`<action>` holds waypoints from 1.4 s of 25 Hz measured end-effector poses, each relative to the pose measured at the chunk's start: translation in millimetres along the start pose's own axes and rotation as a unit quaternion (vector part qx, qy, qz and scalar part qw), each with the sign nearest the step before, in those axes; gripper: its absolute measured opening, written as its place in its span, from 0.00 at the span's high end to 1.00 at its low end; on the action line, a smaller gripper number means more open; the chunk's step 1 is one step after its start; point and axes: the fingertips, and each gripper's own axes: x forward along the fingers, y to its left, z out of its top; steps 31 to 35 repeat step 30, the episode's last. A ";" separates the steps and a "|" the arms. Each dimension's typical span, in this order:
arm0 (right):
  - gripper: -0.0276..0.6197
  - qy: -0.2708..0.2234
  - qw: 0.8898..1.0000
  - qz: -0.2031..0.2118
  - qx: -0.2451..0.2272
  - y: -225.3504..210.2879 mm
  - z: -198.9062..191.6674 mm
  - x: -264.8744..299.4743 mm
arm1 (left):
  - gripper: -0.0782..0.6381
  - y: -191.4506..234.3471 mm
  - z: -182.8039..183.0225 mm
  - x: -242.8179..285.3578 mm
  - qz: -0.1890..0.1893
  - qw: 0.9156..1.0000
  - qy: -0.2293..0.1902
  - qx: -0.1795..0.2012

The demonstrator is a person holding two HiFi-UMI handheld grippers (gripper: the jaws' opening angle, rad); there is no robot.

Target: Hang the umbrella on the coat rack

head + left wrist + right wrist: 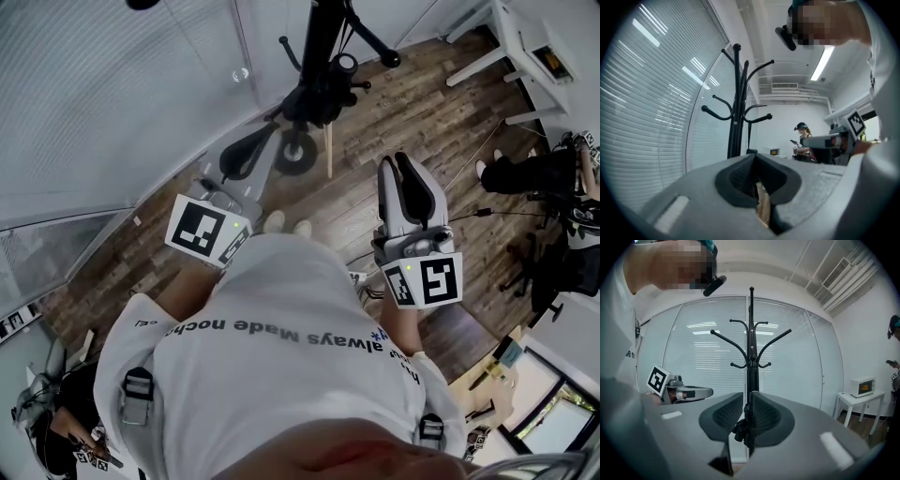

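Left tool is clamping, seemingly, the umbrella handle; right tool is hovering, jaws together, coat rack ahead.

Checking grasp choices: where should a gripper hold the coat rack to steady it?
The coat rack's pole just below the lowest hooks, coming level from the person's side. It is slim, straight and upright there; higher up, curved hooks spread sideways and would likely crowd the jaws.

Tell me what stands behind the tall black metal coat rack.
Behind the tall black metal coat rack stands a curved glass wall with closed white slatted blinds. The grey body of the right gripper covers the rack's lower pole and the wall behind it.
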 end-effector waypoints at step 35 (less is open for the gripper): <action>0.88 0.012 0.999 -0.035 0.013 -3.7 -18.4 -16.4 | 0.89 -13.0 -8.3 -4.3 -0.015 1.000 0.009 -0.003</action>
